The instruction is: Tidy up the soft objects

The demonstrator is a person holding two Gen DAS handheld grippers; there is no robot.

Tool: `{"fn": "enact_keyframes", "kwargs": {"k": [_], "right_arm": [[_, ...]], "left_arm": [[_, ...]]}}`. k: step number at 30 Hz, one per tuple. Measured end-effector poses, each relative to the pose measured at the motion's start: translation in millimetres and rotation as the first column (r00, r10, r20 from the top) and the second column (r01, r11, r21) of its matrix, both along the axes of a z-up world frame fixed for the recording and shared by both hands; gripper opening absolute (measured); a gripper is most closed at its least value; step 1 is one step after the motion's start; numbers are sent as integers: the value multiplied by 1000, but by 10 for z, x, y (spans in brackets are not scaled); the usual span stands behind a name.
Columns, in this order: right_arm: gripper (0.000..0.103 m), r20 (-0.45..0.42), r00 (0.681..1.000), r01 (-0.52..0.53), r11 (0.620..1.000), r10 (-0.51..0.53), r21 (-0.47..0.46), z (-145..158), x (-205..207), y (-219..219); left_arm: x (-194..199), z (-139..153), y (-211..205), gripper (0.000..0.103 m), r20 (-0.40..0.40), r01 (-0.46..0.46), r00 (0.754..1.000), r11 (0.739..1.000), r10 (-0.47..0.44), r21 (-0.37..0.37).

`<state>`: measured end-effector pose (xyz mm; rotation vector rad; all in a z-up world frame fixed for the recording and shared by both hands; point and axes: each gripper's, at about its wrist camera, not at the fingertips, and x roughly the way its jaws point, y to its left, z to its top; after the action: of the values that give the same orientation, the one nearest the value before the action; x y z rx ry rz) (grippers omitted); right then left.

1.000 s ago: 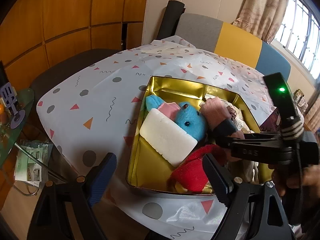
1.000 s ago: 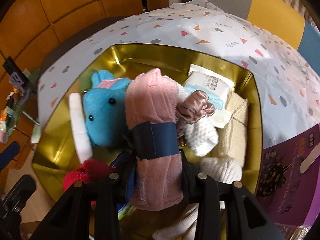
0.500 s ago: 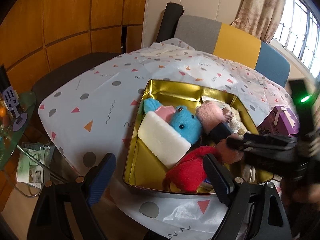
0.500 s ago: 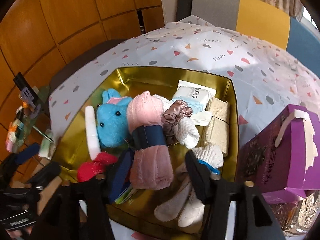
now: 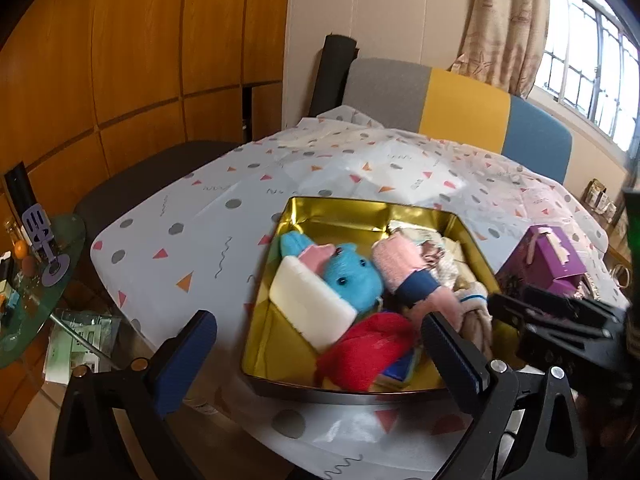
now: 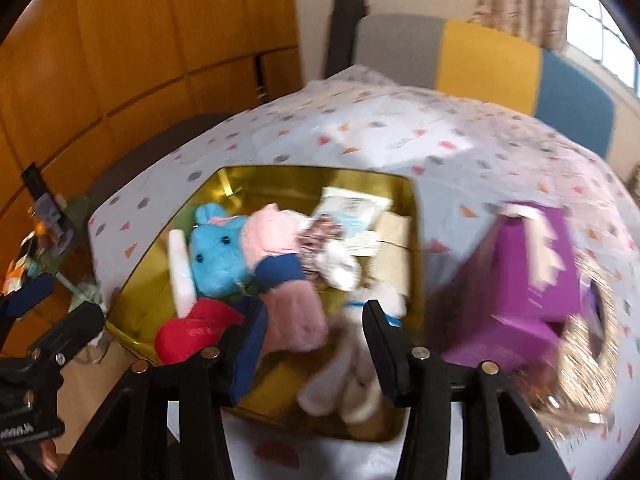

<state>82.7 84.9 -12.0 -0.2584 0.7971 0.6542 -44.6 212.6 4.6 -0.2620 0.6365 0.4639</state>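
hovering at the near edge of the gold tin (image 6: 414, 216), the right gripper (image 6: 312, 344) is spread and empty; the left gripper (image 5: 316, 344) is spread wide too, above the pink towel roll (image 6: 280, 264).

No legible text (wipes pack (image 6: 352, 212) blurred).

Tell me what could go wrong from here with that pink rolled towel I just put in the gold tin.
The pink rolled towel lies on top of the blue plush toy and other items rather than on the floor of the gold tin, so it might roll or slump. The right gripper, open, is close above it and could snag it. The tin sits near the table edge, so a nudge might push it off.
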Motion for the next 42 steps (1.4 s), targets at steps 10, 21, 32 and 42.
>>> {"fn": "enact_keyframes", "kwargs": {"k": [10,21,32,42], "right_arm": [[51,58,978,198,980,-199,7,14,-259,-564],[51,102,964,243,969,-245,34,83,-329,-694],[51,104,967,231,972,-233,36,67,-360,-646],[51,100,970,218,975,-220,32,50,-375,-627]], "left_arm": [[51,21,-388,103,11,62,998,998,-62,-8],[66,0,-491,103,-9,30,1000,999,-30,23],[60,-14,-481,103,-16,5,1000,999,-4,48],[53,-27,-470,103,-21,2,1000,999,-1,43]]}}
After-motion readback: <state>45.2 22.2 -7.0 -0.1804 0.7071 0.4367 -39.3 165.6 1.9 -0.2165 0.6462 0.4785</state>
